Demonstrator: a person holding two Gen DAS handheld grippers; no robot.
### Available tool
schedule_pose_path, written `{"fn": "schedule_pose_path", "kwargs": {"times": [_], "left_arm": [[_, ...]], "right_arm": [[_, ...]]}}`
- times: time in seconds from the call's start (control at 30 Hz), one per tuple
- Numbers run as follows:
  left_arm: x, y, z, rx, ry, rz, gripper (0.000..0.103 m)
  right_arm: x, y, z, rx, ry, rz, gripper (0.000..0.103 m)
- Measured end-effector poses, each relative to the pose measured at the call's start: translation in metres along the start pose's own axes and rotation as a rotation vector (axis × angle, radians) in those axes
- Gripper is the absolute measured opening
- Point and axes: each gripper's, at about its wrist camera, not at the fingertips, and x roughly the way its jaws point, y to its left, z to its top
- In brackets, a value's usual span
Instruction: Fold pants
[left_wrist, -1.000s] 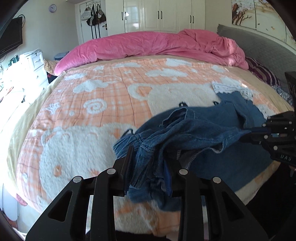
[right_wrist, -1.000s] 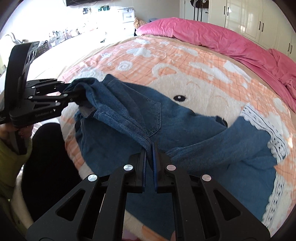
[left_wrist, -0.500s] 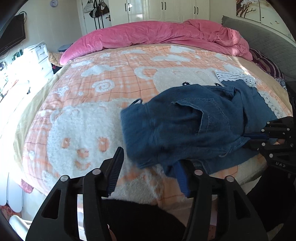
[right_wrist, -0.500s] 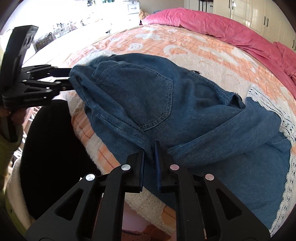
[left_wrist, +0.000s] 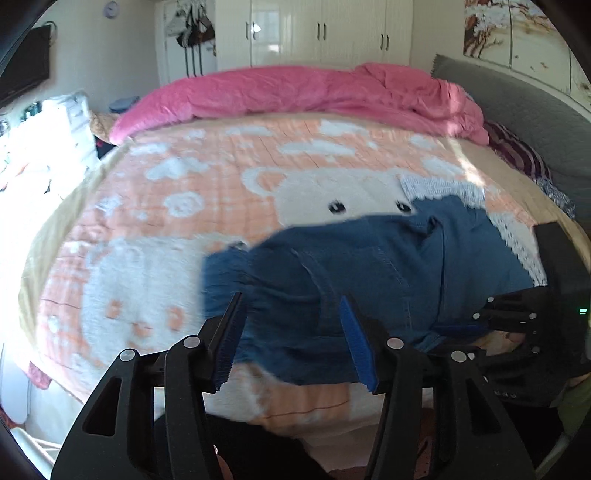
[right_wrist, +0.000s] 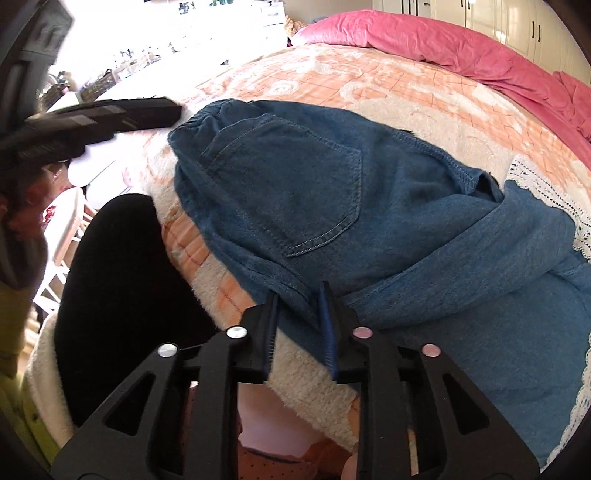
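Observation:
Blue denim pants (right_wrist: 295, 192) with a white lace hem (right_wrist: 546, 192) lie folded on the bed's near edge, back pocket up. My right gripper (right_wrist: 301, 325) is at their near folded edge. Its jaws are opening; a bit of denim sits between the pads, with a gap on either side. In the left wrist view the right gripper (left_wrist: 480, 325) shows at the pants' (left_wrist: 369, 280) right end. My left gripper (left_wrist: 291, 328) stands open over the waistband end, jaws closing slightly, pads not pressing the cloth. Seen from the right, the left gripper (right_wrist: 162, 109) hovers just off the waistband.
The bed has an orange and white bear blanket (left_wrist: 166, 221) and a pink duvet (left_wrist: 295, 92) piled along its far side. A grey headboard (left_wrist: 517, 110) is on the right and white wardrobes (left_wrist: 314, 33) behind. A person's dark-clothed leg (right_wrist: 118, 295) presses against the near bed edge.
The left gripper has let go of the bunched waistband and drawn back a little. The pants have dropped flat onto the bed. The right gripper's shut jaws have parted at the folded edge.

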Motion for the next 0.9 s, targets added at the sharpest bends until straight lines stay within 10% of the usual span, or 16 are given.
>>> {"fn": "schedule_pose_path", "kwargs": {"times": [0.4,0.63,0.9], "left_arm": [[0.052,-0.024,-0.031,0.117,0.083,0.102,0.046],[0.051,-0.022,-0.030,0.110,0.070,0.093,0.046],[-0.012,-0.024,-0.012,0.100,-0.080,0.053,0.048]], "right_arm": [[-0.054,-0.028,0.013,0.146,-0.161,-0.042,0.031],[0.016,-0.034,0.008,0.166,0.015,-0.088,0.034],[-0.060,-0.071,0.004,0.256,-0.191,-0.089,0.045]]}}
